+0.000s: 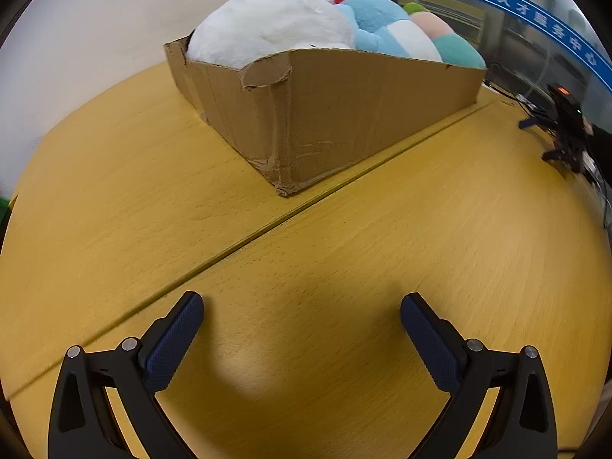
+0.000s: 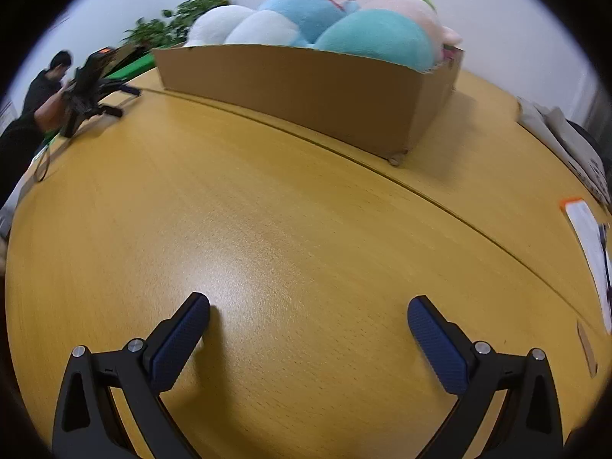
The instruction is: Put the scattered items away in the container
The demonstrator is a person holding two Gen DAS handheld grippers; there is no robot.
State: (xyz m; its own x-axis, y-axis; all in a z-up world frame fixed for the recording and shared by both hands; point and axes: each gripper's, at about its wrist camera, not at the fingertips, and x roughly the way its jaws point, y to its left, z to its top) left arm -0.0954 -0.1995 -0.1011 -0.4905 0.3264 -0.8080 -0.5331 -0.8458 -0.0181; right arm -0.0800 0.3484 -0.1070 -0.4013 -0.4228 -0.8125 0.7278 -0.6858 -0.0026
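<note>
**Both tools released, toys in box**

Left tool (image 1: 302, 302) and right tool (image 2: 308, 304) spread wide, nothing between them, over bare wooden counter (image 2: 267, 229). Plush toys (image 1: 275, 23) piled in the cardboard box (image 1: 344, 114) at the counter's far side.

Ahead of the left gripper (image 1: 302, 302) a cardboard box (image 1: 344, 114) stands on the table (image 1: 382, 248), beyond a seam in the tabletop, plush toys (image 1: 275, 23) piled in it. From the right gripper (image 2: 308, 306) the box lies ahead too; papers (image 2: 589, 237) lie far right.
</note>
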